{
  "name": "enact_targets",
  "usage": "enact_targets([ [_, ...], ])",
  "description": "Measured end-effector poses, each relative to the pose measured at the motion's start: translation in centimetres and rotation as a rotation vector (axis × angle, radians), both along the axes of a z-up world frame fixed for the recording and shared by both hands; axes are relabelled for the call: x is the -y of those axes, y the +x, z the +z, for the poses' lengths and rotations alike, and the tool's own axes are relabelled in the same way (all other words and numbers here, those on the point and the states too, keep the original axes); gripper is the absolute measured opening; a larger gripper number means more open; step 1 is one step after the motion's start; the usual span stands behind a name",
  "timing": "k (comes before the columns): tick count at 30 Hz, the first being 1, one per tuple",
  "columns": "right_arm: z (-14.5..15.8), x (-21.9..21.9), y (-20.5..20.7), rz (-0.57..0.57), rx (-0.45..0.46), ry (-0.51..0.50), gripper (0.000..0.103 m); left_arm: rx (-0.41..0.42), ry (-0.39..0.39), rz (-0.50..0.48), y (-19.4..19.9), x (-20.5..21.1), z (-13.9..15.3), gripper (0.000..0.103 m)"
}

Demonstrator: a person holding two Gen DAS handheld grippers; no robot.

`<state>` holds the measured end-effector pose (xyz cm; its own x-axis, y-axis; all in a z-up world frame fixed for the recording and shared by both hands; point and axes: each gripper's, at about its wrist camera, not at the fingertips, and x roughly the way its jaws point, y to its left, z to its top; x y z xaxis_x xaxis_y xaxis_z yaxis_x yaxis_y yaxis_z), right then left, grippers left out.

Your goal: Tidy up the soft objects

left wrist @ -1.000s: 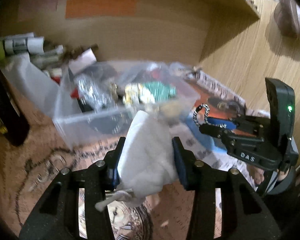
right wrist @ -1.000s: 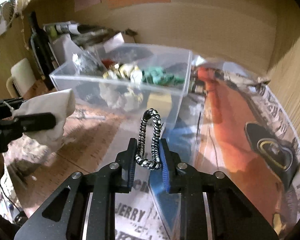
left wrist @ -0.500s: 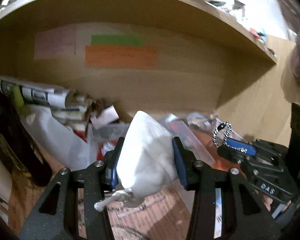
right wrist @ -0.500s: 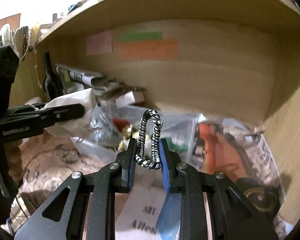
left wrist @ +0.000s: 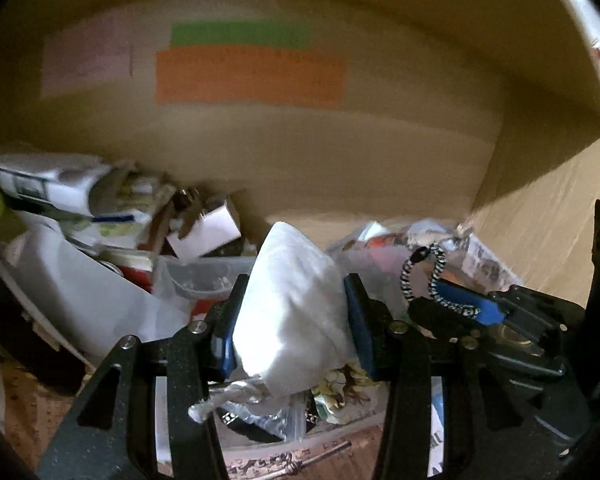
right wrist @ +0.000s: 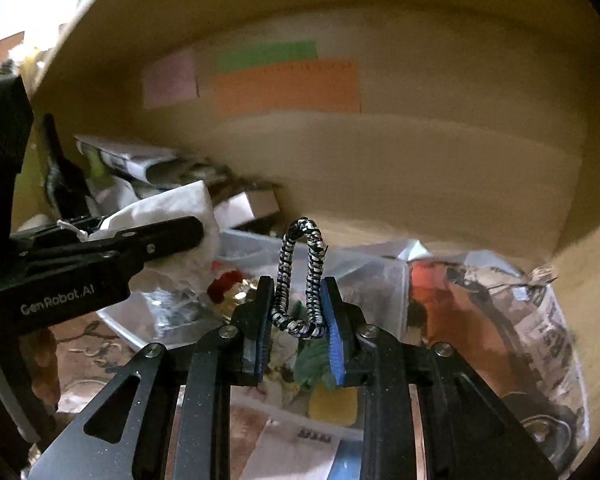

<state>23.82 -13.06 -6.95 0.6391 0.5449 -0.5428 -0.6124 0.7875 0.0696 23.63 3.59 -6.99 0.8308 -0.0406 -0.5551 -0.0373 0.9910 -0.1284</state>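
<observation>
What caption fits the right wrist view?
Right gripper pinches a braided cord loop above the clear bin.

My left gripper (left wrist: 290, 320), matt black speckled plastic with blue ribbed pads, squeezes a soft white cloth pouch (left wrist: 290, 308). My right gripper (right wrist: 298, 314) pinches a braided black-and-white cord loop (right wrist: 300, 280). Behind them are a clear glossy plastic bin (right wrist: 252, 252), crinkled printed paper (right wrist: 540, 320) and a smooth matt wooden back panel (right wrist: 420, 168).

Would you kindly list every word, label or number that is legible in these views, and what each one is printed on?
"GenRobot.AI": on the side of the left tool, in the right wrist view.
Print on the newspaper under the clear bin: too blurred.
Orange sticky note on the back wall: faint marks, unreadable.
</observation>
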Motion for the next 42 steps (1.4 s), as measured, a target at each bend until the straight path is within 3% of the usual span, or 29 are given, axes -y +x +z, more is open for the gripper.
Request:
enact_targets([
  [6,-2.6,-0.8,1.9,0.005,-0.067,-0.053,0.023,-0.08,0.011,-0.016,2.4,0.7,-2.5,0.046],
  [8,-3.0,-0.9,2.1,0.005,-0.076,-0.062,0.025,-0.094,0.011,-0.018,2.6,0.8,-2.9,0.052],
  [11,-3.3,-0.9,2.0,0.0,-0.078,-0.077,0.038,-0.096,0.008,-0.016,2.5,0.9,-3.1,0.065],
  [12,-3.3,-0.9,2.0,-0.003,-0.071,-0.081,0.046,-0.091,0.004,-0.012,2.3,0.8,-3.0,0.066],
  [17,-2.8,-0.7,1.6,-0.015,-0.039,-0.077,0.058,-0.068,-0.038,0.001,1.6,-0.1,-1.9,0.068],
  [21,-1.6,-0.1,1.1,-0.015,-0.03,-0.045,0.061,-0.017,-0.053,-0.002,-0.2,-0.5,0.0,0.068],
  [24,-0.2,0.7,0.1,-0.003,-0.007,-0.008,0.061,0.046,-0.022,-0.007,-2.5,-0.2,2.0,0.068],
  [32,4.3,3.0,-4.4,0.01,0.108,0.083,0.061,0.187,0.036,-0.009,-8.9,0.5,5.5,0.08],
  [34,5.3,3.6,-5.8,0.015,0.138,0.11,0.063,0.223,0.036,-0.004,-10.5,0.6,6.0,0.087],
  [36,6.0,4.2,-6.9,0.013,0.166,0.132,0.069,0.258,0.039,-0.002,-12.1,0.8,6.5,0.088],
  [42,7.2,5.4,-9.6,0.01,0.218,0.182,0.074,0.302,0.069,-0.006,-15.5,1.8,7.0,0.094],
])
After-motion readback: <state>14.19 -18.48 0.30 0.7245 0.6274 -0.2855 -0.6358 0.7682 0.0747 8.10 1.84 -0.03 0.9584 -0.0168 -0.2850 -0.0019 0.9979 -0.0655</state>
